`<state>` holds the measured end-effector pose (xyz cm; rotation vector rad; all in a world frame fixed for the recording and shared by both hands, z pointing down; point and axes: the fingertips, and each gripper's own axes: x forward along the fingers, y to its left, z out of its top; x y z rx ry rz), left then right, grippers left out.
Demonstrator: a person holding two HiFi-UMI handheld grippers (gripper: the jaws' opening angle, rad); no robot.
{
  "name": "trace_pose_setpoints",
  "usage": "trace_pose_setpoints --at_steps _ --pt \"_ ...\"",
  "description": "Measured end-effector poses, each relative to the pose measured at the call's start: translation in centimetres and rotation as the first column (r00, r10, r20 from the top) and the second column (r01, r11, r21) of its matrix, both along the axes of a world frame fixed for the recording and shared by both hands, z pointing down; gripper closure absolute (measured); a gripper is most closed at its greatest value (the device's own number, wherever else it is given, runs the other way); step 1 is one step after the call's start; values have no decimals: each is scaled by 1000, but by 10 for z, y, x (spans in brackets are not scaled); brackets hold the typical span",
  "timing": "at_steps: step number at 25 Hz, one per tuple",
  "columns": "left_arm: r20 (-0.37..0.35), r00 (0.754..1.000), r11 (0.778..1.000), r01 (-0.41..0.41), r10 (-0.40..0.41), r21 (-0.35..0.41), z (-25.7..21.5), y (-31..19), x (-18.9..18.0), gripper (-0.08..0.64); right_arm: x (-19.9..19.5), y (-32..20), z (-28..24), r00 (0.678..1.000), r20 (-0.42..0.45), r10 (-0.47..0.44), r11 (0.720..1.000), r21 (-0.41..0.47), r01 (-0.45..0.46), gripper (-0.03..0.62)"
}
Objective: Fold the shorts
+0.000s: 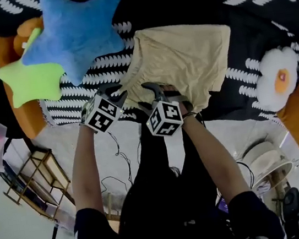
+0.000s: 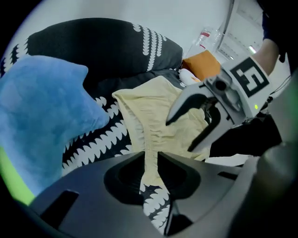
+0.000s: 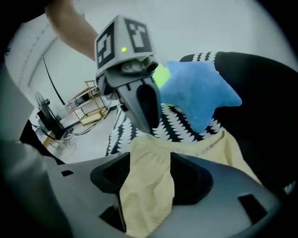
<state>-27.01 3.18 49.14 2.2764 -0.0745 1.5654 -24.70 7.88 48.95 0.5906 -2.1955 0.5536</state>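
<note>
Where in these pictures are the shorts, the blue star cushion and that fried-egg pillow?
shorts [image 1: 185,60]: head view, middle of the beige fabric.
blue star cushion [image 1: 77,29]: head view, centre of the star.
fried-egg pillow [image 1: 281,81]: head view, on the orange yolk.

One pair of pale yellow fabric shorts is counted. Two star-shaped plush cushions are seen: one blue star cushion and one bright green star cushion. One white-and-yellow fried-egg plush cushion is noted. Two grey hand-held grippers with marker cubes are counted, the left gripper and the right gripper. One wooden rack is seen.
</note>
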Motion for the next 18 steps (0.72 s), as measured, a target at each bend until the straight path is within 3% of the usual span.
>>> trace_pose_setpoints --at_steps 5,7,9,11,13,14,17,18 --pt "51 997 998 58 -57 -16 25 17 -7 473 40 -58 7 985 -117 -130 986 90 141 326" --pt "85 996 999 36 -33 -36 34 23 -11 409 51 -77 12 953 -202 -224 958 133 254 349" --pt "97 995 999 5 -2 -34 40 25 -11 405 59 -91 19 895 -291 -337 907 155 392 350" --pt "102 994 1000 -26 27 -15 43 24 -9 415 67 -105 26 813 -379 -442 837 151 526 349" --pt "105 993 999 -52 53 -11 48 25 -7 444 77 -120 32 704 -470 -533 744 135 654 350" --pt "113 991 998 -65 66 -7 52 26 -8 455 81 -127 35 636 -515 -575 687 119 717 351" --pt "148 987 997 -72 67 32 63 18 -18 515 92 -141 50 385 -628 -677 468 37 883 354" --pt "149 988 998 -55 50 30 65 17 -21 518 94 -145 55 319 -646 -694 406 15 914 356"
